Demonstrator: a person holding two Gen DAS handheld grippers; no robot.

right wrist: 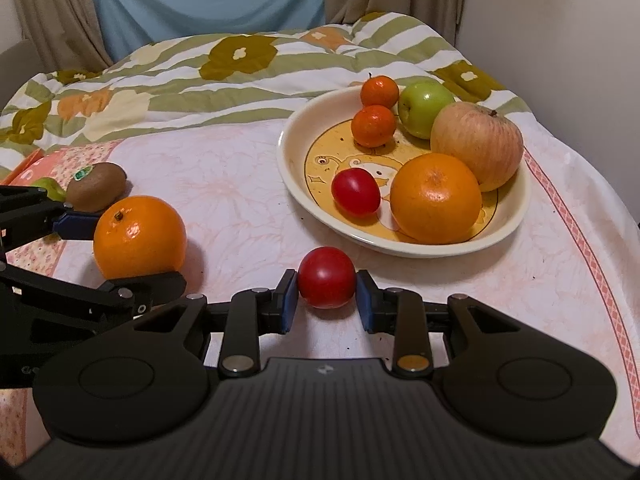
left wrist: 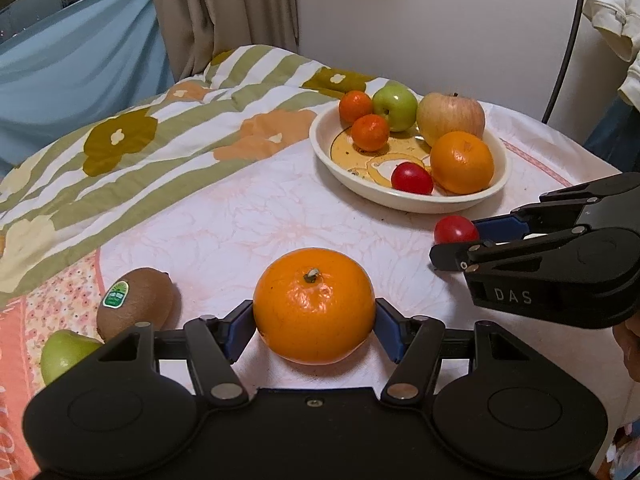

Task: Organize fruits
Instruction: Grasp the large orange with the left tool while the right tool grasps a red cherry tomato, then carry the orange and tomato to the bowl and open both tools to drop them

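The left claw [left wrist: 315, 318] grips a large round orange [left wrist: 315, 305], its blue pads [left wrist: 241, 330] pressed against both sides of the fruit, which sits on the desk covered by a pale pink floral cloth [left wrist: 224, 232]. Just left of this claw lie a brown fuzzy kiwi with a green sticker [left wrist: 134, 300] and, touching it, a green pear-like fruit [left wrist: 64, 354] partly hidden by the claw body.

The right claw [right wrist: 327, 300] is closed around a small round red fruit [right wrist: 327, 277], with the blue pads [right wrist: 289, 300] touching it on either side; the fruit rests on the cloth just in front of the rim of a shallow cream bowl with a yellow cartoon print [right wrist: 296, 184].

Inside the bowl sit a second large orange [right wrist: 435, 199], a small red fruit [right wrist: 355, 191], two small mandarins [right wrist: 373, 126], a green apple [right wrist: 424, 109] and a pale red-streaked apple [right wrist: 478, 145], the latter touching the orange.

Behind the desk lies a quilt with olive stripes and flower shapes [right wrist: 240, 68], backed by beige curtains [right wrist: 52, 12] and a light blue sheet [right wrist: 204, 0].
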